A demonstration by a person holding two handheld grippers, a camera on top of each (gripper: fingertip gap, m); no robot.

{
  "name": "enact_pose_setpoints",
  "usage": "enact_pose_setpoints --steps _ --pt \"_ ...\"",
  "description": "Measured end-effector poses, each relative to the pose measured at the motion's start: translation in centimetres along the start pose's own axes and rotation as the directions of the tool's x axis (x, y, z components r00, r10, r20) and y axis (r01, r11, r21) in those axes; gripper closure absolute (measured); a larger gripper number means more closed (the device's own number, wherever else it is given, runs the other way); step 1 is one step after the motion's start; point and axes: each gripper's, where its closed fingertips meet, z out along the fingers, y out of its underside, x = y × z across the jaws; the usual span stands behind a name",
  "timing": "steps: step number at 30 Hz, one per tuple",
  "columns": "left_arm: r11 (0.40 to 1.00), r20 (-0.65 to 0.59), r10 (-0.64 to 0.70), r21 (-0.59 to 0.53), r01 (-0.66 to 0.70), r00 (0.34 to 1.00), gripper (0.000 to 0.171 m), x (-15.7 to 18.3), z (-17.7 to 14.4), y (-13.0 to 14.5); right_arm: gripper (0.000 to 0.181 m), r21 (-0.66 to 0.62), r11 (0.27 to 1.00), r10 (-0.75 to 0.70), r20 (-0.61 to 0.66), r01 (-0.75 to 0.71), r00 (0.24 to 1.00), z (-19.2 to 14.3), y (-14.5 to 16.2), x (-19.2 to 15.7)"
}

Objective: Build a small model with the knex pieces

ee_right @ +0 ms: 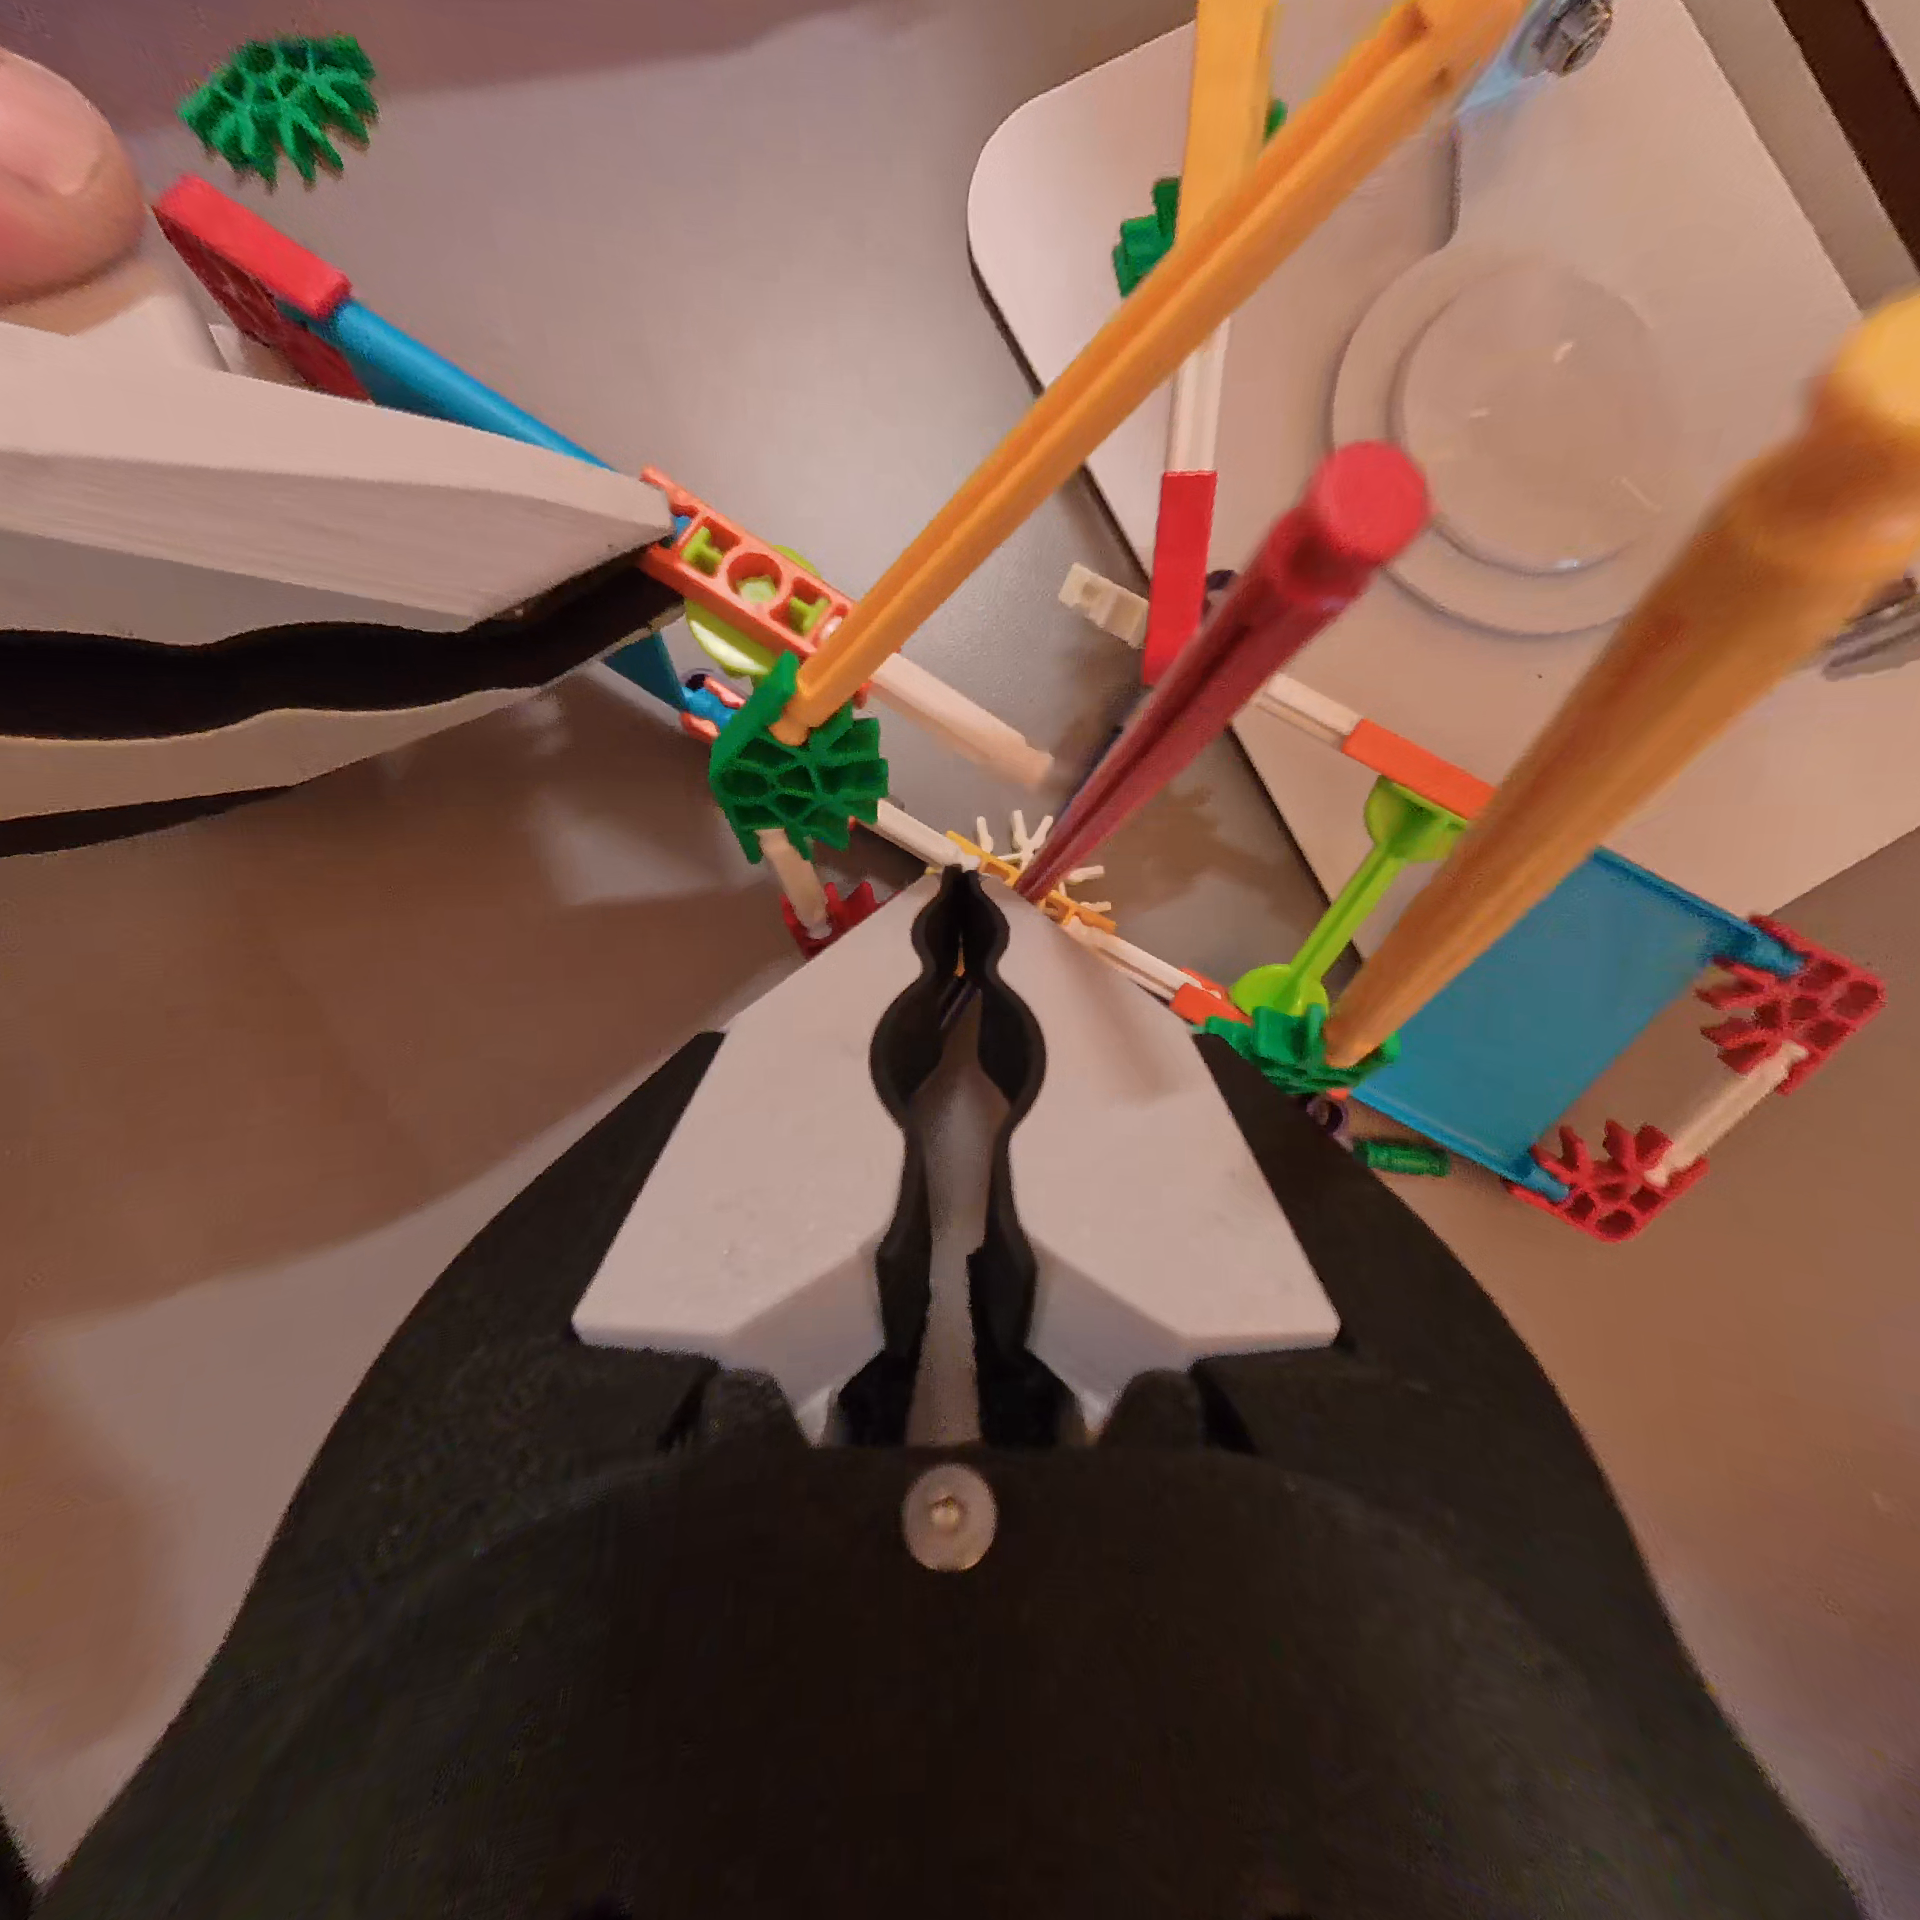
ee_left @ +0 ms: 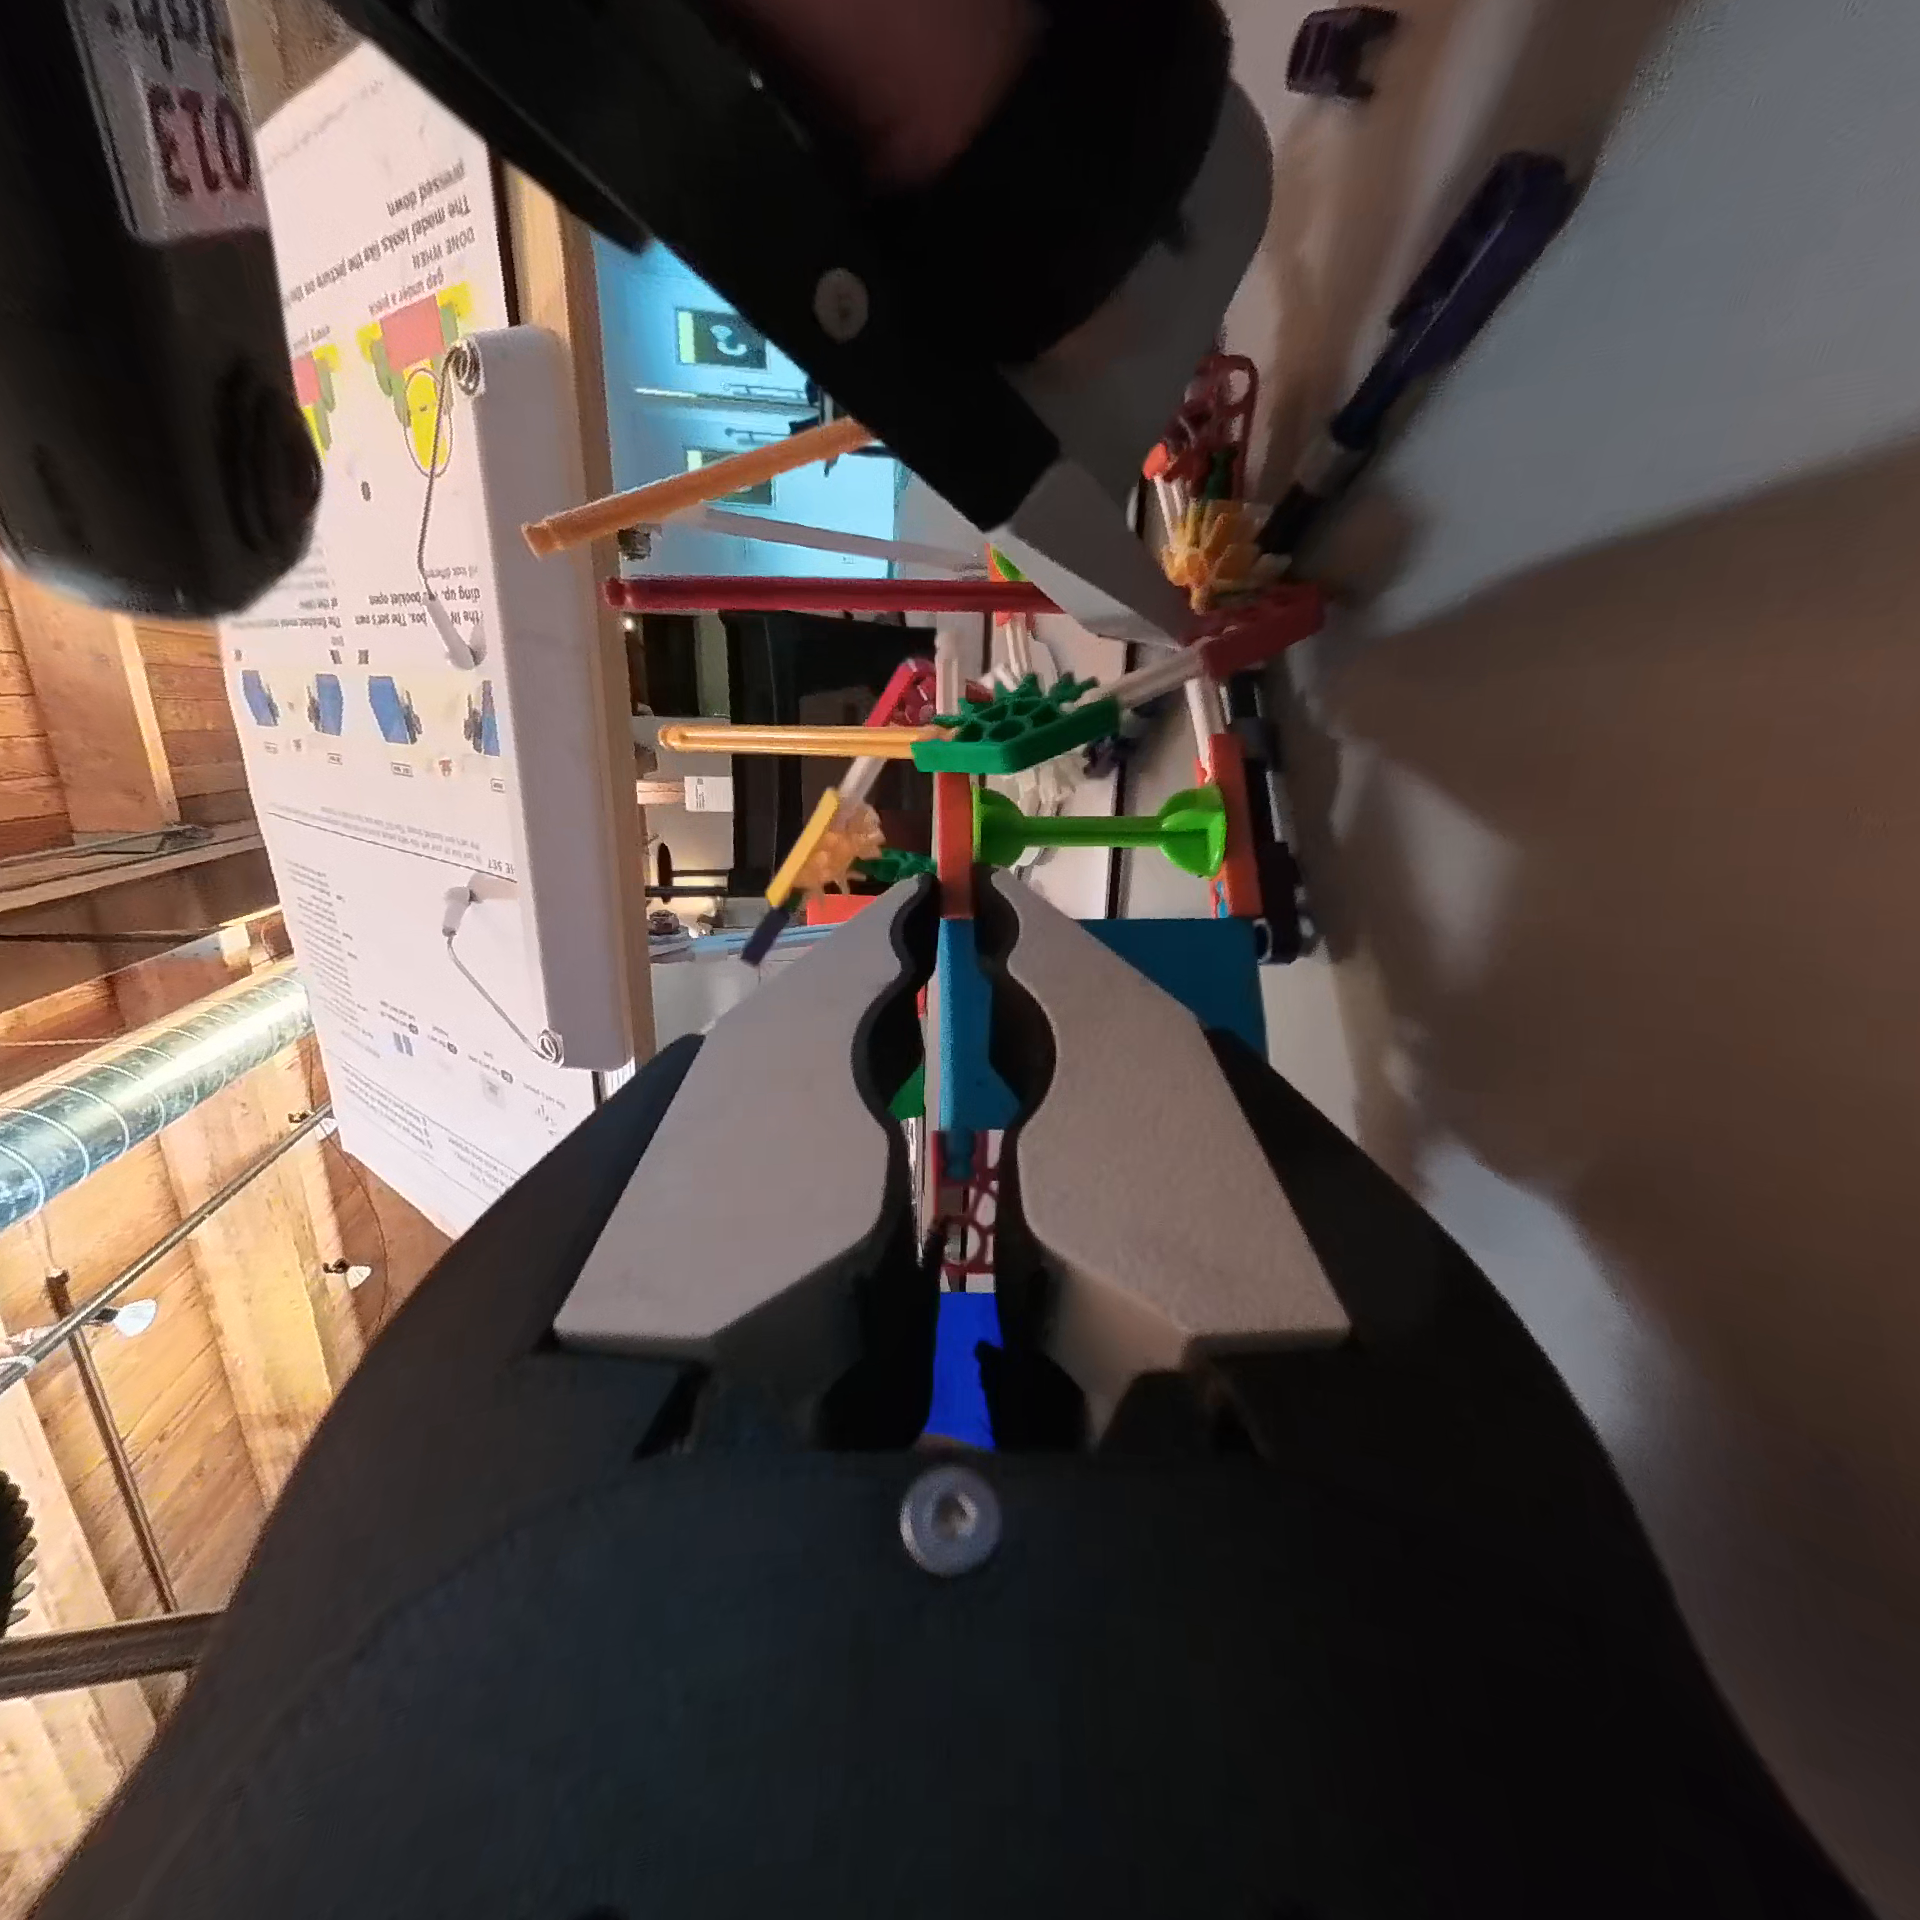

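A rod-and-connector toy model (ee_right: 800,779) stands on the grey table, with yellow rods (ee_right: 1091,353), a dark red rod (ee_right: 1247,644), green connectors and a blue panel (ee_right: 1507,1039). My left gripper (ee_left: 961,894) is shut on the model's blue rod (ee_left: 961,1029), its tips at the orange connector (ee_left: 954,842). It also shows in the right wrist view (ee_right: 665,540), coming in from the left. My right gripper (ee_right: 961,883) is shut on a thin white rod (ee_right: 909,831) beside the yellow hub (ee_right: 1039,868) in the model's middle. In the left wrist view the right gripper (ee_left: 1174,634) reaches in from above.
A loose green connector (ee_right: 281,109) lies on the table at the far left. A white base plate (ee_right: 1662,260) with a clear suction cup (ee_right: 1507,436) lies under the model's far side. An instruction sheet (ee_left: 395,623) stands behind. Dark purple pieces (ee_left: 1475,260) lie on the table. A person's fingertip (ee_right: 52,177) shows.
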Motion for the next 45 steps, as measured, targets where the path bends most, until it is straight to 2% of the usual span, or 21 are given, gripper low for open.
enact_pose_setpoints --steps 5,14,25,33,35,37,40,41,42,44,45 --pt "1.000 0.013 0.028 0.012 -0.029 1.000 0.168 0.2 0.3 0.0 0.181 0.078 0.996 0.043 0.025 -0.045 0.999 -0.9 -0.9 0.4" --pt "0.999 0.012 0.041 0.015 -0.041 0.999 0.168 0.2 0.4 -0.2 0.181 0.050 0.998 0.027 0.000 -0.027 1.000 -0.3 -0.4 0.6" --pt "0.998 0.024 0.052 0.018 -0.053 0.998 0.168 -0.1 0.5 -0.8 0.181 0.036 0.997 0.073 0.023 -0.074 0.997 0.0 0.2 0.6" --pt "0.999 -0.006 -0.015 0.045 0.015 1.000 0.168 -0.1 0.5 -0.9 0.181 0.046 0.995 0.089 0.043 -0.091 0.995 -0.1 0.2 0.7" --pt "0.997 -0.008 -0.048 0.055 0.049 0.999 0.162 -0.4 0.3 -0.7 0.181 0.044 0.996 0.079 0.033 -0.080 0.996 0.0 0.1 0.6" --pt "0.988 -0.054 -0.139 0.057 0.142 0.989 0.142 -0.5 0.0 -0.4 0.181 0.048 0.995 0.082 0.041 -0.084 0.996 0.0 0.1 0.6" --pt "0.937 -0.174 -0.343 0.010 0.350 0.923 0.116 -0.4 -0.5 1.1 0.181 0.051 0.995 0.088 0.053 -0.091 0.995 0.1 0.1 0.6" --pt "0.889 -0.250 -0.449 -0.026 0.458 0.858 0.108 0.1 -0.5 1.6 0.181 0.051 0.995 0.088 0.054 -0.091 0.995 0.0 0.1 0.6" --pt "0.825 -0.336 -0.548 -0.064 0.562 0.766 0.106 0.8 -0.5 1.8 0.181 0.051 0.995 0.088 0.054 -0.090 0.995 0.0 0.1 0.6" --pt "0.727 -0.500 -0.642 -0.156 0.669 0.581 0.113 2.7 -0.8 1.5 0.181 0.051 0.995 0.087 0.056 -0.090 0.995 0.1 0.1 0.6" --pt "0.703 -0.530 -0.656 -0.170 0.691 0.537 0.119 3.3 -0.6 1.3 0.181 0.051 0.995 0.085 0.055 -0.088 0.995 0.1 0.1 0.6"
